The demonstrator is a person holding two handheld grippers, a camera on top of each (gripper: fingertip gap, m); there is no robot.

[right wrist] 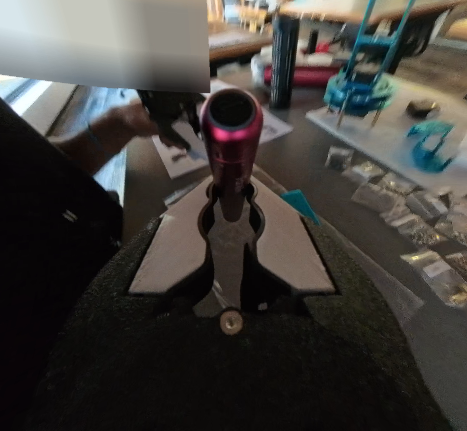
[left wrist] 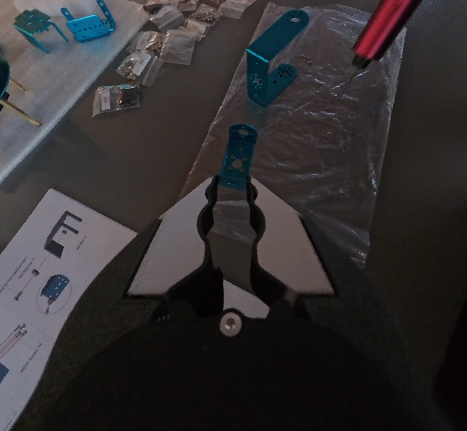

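My left gripper [left wrist: 232,182] is shut on a small blue metal bracket [left wrist: 238,157] with holes, held out over a clear plastic bag [left wrist: 316,140]. A larger blue U-shaped bracket [left wrist: 271,62] stands on that bag, beyond the held one. My right gripper [right wrist: 232,190] is shut on a red screwdriver [right wrist: 231,145], gripping its handle with the butt end toward the camera. In the left wrist view the screwdriver [left wrist: 394,11] comes in from the upper right, with its thin tip just above the bag, right of the large bracket. A few small screws [left wrist: 305,57] lie near it.
Several small bags of hardware [left wrist: 177,27] lie spread on the dark table. Two blue brackets [left wrist: 88,23] sit on a white foam sheet at the far left. A printed instruction sheet [left wrist: 45,267] lies at the near left. A blue assembled frame [right wrist: 366,65] stands at the right. A person's hand [right wrist: 118,125] shows at the left. The left gripper's tips are roughly 15 cm from the right gripper's.
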